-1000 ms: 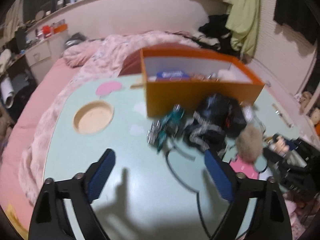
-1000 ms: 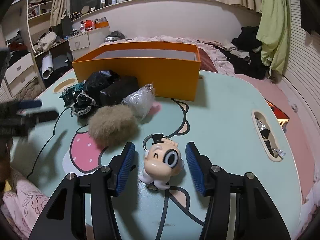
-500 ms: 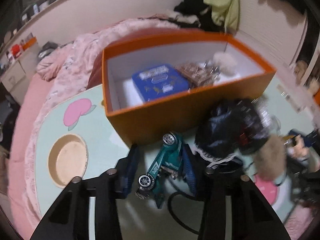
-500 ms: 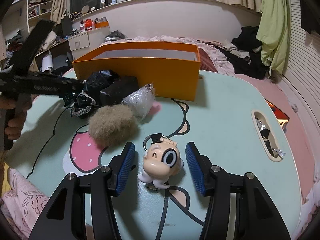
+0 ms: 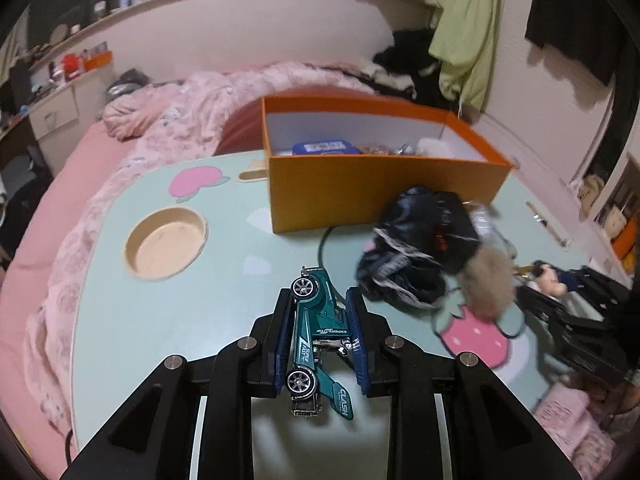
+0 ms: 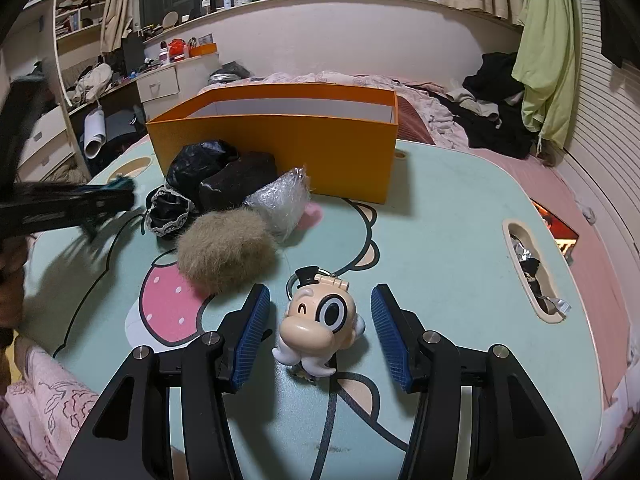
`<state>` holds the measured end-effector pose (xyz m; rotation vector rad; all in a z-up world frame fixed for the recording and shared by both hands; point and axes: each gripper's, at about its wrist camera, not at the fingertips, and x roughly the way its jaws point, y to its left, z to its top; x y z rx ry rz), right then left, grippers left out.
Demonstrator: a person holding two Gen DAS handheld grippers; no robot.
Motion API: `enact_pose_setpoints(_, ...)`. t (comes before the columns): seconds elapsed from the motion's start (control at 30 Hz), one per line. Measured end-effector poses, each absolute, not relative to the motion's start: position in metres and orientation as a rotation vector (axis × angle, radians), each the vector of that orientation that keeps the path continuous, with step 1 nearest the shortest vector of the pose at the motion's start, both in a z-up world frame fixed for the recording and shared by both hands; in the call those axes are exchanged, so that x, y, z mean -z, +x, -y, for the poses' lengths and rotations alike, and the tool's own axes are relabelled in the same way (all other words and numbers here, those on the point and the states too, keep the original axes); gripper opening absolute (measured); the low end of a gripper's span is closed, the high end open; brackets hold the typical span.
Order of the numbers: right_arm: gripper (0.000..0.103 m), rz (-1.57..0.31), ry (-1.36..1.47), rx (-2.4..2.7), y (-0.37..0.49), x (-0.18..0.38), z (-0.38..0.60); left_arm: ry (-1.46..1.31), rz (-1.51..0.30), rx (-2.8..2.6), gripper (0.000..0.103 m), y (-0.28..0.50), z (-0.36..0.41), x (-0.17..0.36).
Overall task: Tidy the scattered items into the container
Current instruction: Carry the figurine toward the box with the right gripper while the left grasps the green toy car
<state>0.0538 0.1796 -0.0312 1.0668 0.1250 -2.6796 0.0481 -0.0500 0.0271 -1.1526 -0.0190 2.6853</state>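
A teal toy car (image 5: 316,332) sits lengthwise between the blue pads of my left gripper (image 5: 320,295), which is shut on it and holds it just above the table. In the right wrist view that gripper (image 6: 80,200) hangs blurred at the left. The orange box (image 5: 380,188) (image 6: 280,136) stands beyond, with a blue tin (image 5: 324,148) and other small items inside. My right gripper (image 6: 320,294) stands open around a cartoon-head keychain (image 6: 320,320) on the table, pads clear of it on both sides.
Between the grippers and the box lie a black lace-edged bundle (image 6: 224,176), a tan fur ball (image 6: 226,256) and a clear plastic bag (image 6: 280,200). The mint table (image 6: 440,208) has a round cup recess (image 5: 166,242) and a side slot (image 6: 532,272). A pink bed surrounds it.
My left gripper went from wide open to shut on the teal car beside the box, then drew back from the box with it. The right gripper stayed put.
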Motion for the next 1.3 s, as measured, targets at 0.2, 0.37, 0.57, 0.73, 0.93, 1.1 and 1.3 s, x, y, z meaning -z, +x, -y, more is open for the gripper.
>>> enact_pose_setpoints(0.2, 0.038, -0.12, 1.056, 2.67, 0.055, 0.028, -0.183, -1.052, 0.071, -2.692, 0.025, 0.071, 0.049, -0.049)
enact_pose_setpoints(0.37, 0.038, -0.064, 0.989, 2.663, 0.054, 0.006, -0.186, -0.976, 0.081, -2.698, 0.025, 0.065, 0.047, -0.075)
enact_pose_setpoints(0.57, 0.038, 0.044, 0.902, 2.659, 0.034, -0.033, -0.191, -0.912, 0.105, -2.669, 0.024, 0.04, 0.038, -0.1)
enact_pose_setpoints(0.73, 0.038, 0.164, 0.864, 2.616, -0.008, -0.063, -0.192, -0.919, 0.138, -2.619, 0.025, -0.008, 0.023, -0.116)
enact_pose_setpoints(0.93, 0.038, 0.249, 0.97, 2.569, -0.075, -0.059, -0.179, -1.058, 0.154, -2.6, 0.025, -0.077, 0.001, -0.096)
enact_pose_setpoints(1.1, 0.038, 0.335, 1.089, 2.526, -0.116, -0.031, -0.169, -1.131, 0.223, -2.609, 0.025, -0.108, 0.001, -0.069)
enact_pose_setpoints(1.3, 0.039, 0.364, 1.108, 2.498, -0.13, -0.028, -0.166, -1.09, 0.383, -2.565, 0.056, -0.102, 0.017, -0.071)
